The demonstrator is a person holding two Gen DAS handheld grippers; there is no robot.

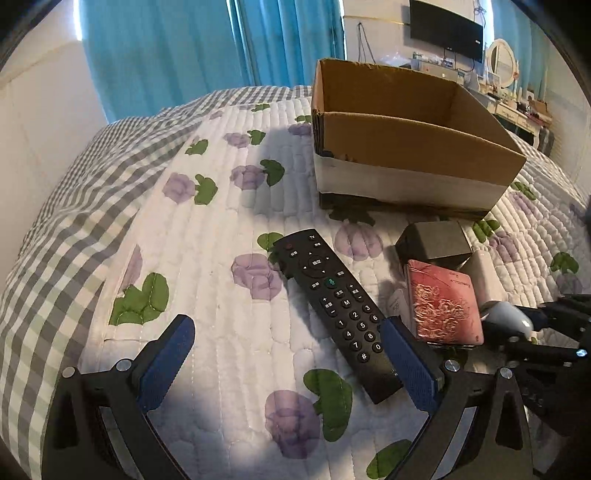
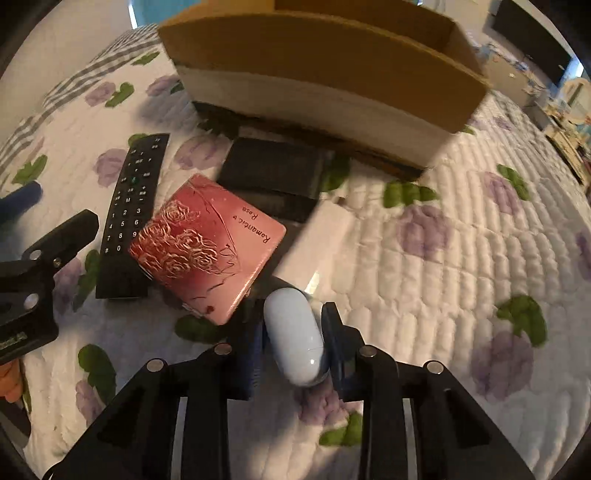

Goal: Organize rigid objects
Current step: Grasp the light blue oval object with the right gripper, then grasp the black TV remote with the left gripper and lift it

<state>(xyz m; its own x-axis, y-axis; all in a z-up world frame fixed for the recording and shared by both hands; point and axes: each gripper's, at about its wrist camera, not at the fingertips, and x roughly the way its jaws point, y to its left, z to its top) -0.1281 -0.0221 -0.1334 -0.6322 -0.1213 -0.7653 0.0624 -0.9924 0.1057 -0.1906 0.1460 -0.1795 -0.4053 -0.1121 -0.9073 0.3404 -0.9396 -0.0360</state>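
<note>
My right gripper (image 2: 293,332) is shut on a pale blue oval case (image 2: 295,338), held just above the quilt; the case also shows in the left wrist view (image 1: 508,319). My left gripper (image 1: 288,354) is open, its fingers either side of the near end of a black remote (image 1: 338,312), also in the right wrist view (image 2: 127,214). A pink rose-patterned box (image 2: 207,242) lies right of the remote. A black box (image 2: 275,173) and a white box (image 2: 317,243) lie behind it. An open cardboard box (image 1: 410,147) stands beyond them.
Everything rests on a white quilt with purple flowers (image 1: 221,229) over a checked sheet (image 1: 66,221). Teal curtains (image 1: 203,48) hang behind. A wall screen (image 1: 445,27) and a cluttered dresser (image 1: 517,107) stand at the far right.
</note>
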